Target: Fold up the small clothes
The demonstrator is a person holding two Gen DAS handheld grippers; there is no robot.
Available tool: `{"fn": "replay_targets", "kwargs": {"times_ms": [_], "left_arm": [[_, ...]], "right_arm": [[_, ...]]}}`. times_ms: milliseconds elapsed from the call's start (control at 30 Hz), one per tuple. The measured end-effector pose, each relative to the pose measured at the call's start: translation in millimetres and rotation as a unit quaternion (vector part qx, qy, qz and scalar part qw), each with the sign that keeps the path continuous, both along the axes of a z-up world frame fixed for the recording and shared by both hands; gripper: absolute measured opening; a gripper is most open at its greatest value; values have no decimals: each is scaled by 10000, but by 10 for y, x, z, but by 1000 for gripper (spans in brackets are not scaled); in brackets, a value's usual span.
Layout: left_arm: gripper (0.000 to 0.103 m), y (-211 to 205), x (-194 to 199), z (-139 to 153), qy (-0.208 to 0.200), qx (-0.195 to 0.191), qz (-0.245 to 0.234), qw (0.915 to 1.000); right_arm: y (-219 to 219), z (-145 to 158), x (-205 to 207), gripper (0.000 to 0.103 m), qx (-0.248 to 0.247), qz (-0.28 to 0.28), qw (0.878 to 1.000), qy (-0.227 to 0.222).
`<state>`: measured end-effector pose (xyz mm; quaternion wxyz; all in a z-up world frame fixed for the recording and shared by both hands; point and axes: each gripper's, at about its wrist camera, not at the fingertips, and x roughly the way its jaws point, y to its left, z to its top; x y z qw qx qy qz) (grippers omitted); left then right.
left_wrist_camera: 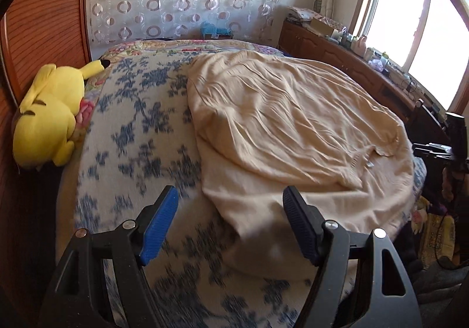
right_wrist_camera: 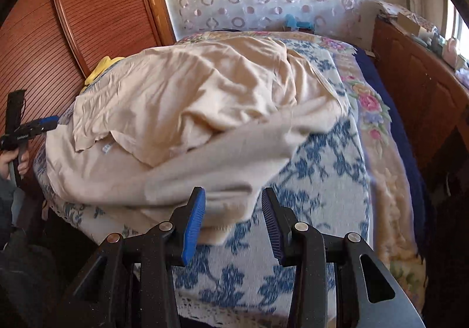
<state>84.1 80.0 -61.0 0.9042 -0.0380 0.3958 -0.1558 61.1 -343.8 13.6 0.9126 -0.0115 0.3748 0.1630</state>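
The cream, wrinkled cotton garment [left_wrist_camera: 293, 128] lies spread on the blue-flowered white bedspread [left_wrist_camera: 140, 128], partly doubled over, presumably mid-fold. The left gripper [left_wrist_camera: 230, 225] and right gripper [right_wrist_camera: 233, 223] hang over its near corners, jaws apart, gripping nothing. A yellow plush toy [left_wrist_camera: 47, 116] rests far left.

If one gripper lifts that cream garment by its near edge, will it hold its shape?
Probably not. The cream garment lies creased and draped over the floral bedspread, so it looks floppy and should sag. It seems thin and light. Pushed, it would likely bunch up rather than slide.
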Motion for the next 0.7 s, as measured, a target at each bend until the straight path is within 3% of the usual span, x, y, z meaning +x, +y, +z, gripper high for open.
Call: {"fn": "replay_targets", "kwargs": {"times_ms": [233, 500, 600, 667, 700], "left_arm": [[74, -19, -240, -47, 8, -275, -4, 9996], [61, -58, -191, -198, 119, -237, 68, 9996], [34, -127, -223, -198, 116, -263, -21, 9996], [8, -166, -271, -159, 14, -235, -45, 9997], [8, -181, -318, -94, -103, -261, -84, 9996]], "right_arm": [[-71, -22, -201, 42, 224, -110, 9997, 59], [-24, -134, -256, 42, 138, -78, 9998, 87], [13, -156, -255, 42, 142, -73, 9998, 101], [25, -170, -253, 42, 164, -70, 9998, 85], [29, -172, -254, 42, 176, -69, 9998, 74]]}}
